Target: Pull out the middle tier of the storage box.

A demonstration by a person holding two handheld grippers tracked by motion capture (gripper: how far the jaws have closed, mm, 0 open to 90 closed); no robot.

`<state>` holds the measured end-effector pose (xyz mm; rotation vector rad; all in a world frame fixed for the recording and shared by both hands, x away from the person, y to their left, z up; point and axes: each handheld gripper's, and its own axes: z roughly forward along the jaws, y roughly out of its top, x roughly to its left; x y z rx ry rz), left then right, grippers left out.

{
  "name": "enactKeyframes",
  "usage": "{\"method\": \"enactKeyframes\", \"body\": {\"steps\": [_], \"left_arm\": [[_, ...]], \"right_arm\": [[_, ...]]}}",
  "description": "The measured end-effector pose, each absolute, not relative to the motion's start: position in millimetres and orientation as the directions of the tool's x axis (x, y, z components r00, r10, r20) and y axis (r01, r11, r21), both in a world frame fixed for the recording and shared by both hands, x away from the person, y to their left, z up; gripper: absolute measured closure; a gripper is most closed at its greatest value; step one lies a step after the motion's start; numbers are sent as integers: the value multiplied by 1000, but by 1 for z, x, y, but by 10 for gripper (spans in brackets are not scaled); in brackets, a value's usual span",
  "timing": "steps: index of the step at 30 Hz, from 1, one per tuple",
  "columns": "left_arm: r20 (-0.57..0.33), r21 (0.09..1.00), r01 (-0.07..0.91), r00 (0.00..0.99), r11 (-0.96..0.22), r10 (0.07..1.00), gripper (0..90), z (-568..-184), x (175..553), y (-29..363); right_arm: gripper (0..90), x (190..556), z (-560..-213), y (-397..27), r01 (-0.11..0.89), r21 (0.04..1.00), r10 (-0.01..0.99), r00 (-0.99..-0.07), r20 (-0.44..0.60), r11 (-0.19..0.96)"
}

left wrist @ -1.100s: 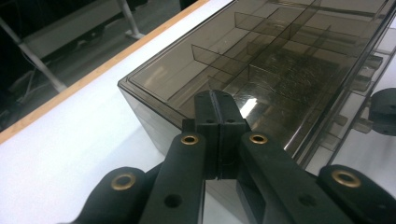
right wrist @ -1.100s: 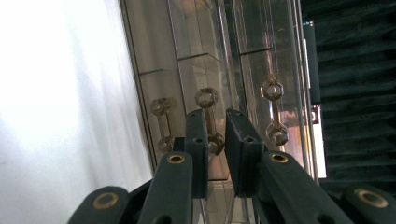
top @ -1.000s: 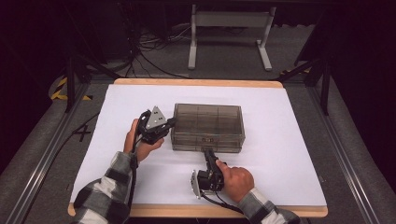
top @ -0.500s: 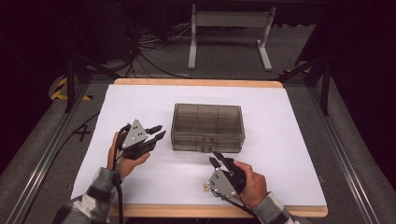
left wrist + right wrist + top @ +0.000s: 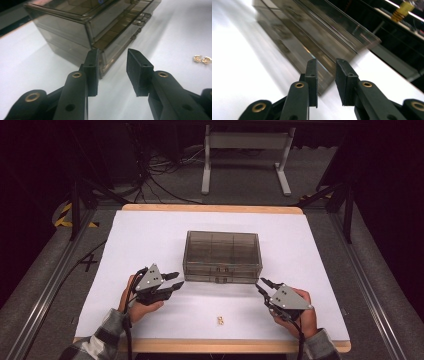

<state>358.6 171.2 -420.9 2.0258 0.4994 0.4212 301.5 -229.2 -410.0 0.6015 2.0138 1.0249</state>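
Smoked plastic organizer box [image 5: 222,256] looks stiff, slick and light, so I'd pinch its front corners. Left gripper [image 5: 173,281] jaws have just been opening, empty; right gripper [image 5: 262,285] is parted, empty too.

Each hand carries a black gripper: the left gripper [image 5: 172,279] and the right gripper [image 5: 262,285] both wear a grey three-cornered plate dotted with dark screws. Their black jaws have flat rectangular pads and brass-ringed holes. Black cables trail back past plaid flannel sleeves [image 5: 102,340].
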Motion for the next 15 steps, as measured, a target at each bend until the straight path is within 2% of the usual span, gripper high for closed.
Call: {"method": "enactKeyframes", "body": {"steps": [5, 15], "left_arm": [[75, 872, 192, 857, -450, 510, 622, -427, 363, 168], [57, 871, 221, 841, -438, 538, 582, -434, 369, 167]], "right_arm": [[706, 309, -417, -252, 123, 857, 721, -606, -335, 501], [661, 323, -427, -256, 168, 871, 715, -651, -254, 462]]}}
